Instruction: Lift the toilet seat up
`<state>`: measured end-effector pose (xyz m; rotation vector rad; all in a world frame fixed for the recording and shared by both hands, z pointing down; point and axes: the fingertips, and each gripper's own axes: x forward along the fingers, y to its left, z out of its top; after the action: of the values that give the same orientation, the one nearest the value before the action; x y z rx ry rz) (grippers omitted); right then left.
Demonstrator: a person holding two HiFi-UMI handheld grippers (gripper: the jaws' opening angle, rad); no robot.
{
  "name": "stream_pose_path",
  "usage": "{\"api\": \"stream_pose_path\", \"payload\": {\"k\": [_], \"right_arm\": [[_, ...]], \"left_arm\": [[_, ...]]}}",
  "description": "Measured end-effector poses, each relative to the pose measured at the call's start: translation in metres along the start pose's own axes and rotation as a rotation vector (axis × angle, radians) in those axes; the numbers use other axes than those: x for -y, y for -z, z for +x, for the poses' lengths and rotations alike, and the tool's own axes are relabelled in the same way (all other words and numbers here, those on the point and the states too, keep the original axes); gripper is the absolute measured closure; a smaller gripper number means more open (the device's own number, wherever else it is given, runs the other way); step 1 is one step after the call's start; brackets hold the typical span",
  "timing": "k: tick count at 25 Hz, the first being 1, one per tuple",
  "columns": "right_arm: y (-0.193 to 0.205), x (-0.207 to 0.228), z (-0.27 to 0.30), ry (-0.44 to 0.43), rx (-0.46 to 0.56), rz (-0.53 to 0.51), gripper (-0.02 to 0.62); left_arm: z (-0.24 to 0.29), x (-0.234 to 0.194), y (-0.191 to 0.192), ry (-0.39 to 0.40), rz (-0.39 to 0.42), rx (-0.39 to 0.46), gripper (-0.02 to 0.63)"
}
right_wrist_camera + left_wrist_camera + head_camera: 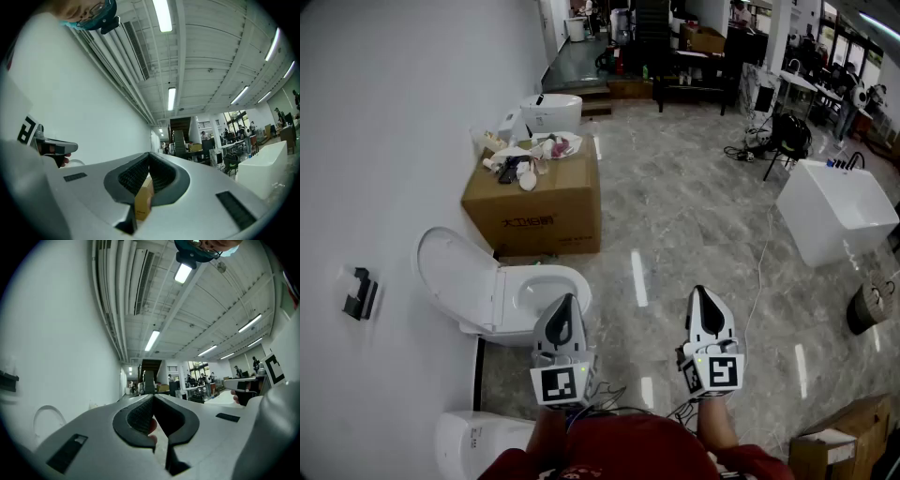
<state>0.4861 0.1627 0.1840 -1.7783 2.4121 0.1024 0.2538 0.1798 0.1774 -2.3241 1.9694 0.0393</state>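
9 o'clock edge, head view: black wall bracket (359,292), not involved.
Next right, ~8 o'clock of centre: toilet seat (457,279) standing up, leaning back on the wall (394,131), clear of the bowl (572,284). Can't split ring from lid, reads as one white oval. Bowl rim bare, opening showing, nothing flat on it.
Judgement: lift looks done, no flat part left to raise.
12 o'clock of bowl: cardboard box (534,202) w/ clutter on top, irrelevant.

6 o'clock of bowl: left gripper (566,300), tip just beside the near rim, off the seat. Can't tell if touching rim or only overlapping it. Claw pressed together, tips meeting, nothing pinched. Own view looks level down the room, raised seat's arc at its 8 o'clock, no toilet part btwn pads.
3 o'clock of that: right gripper (701,292), well apart from the toilet, over bare floor (675,234). Claw pressed together too, empty. Only the box seen thru the gap behind the tips.

Remaining, est.: nothing on the seat itself. Worth confirming ring is up w/ lid, then pulling both grippers clear. If ring turns out down (doubt it): open left claw, hook front edge, swing up toward wall.
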Motion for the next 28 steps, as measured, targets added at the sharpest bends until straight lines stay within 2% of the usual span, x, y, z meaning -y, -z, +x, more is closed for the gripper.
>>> {"api": "stream_pose_path", "payload": {"k": [13, 22, 28], "right_arm": [[0.004, -0.012, 0.015, -0.009, -0.01, -0.023, 0.581], [0.003, -0.012, 0.023, 0.02, 0.004, 0.016, 0.581], [0.005, -0.023, 0.029, 0.055, 0.012, 0.015, 0.581]], "left_arm": [[0.011, -0.01, 0.002, 0.015, -0.019, 0.003, 0.597], [0.028, -0.013, 0.007, 0.066, -0.038, 0.0, 0.597], [0.035, -0.028, 0.012, 0.104, -0.016, 0.007, 0.597]]}}
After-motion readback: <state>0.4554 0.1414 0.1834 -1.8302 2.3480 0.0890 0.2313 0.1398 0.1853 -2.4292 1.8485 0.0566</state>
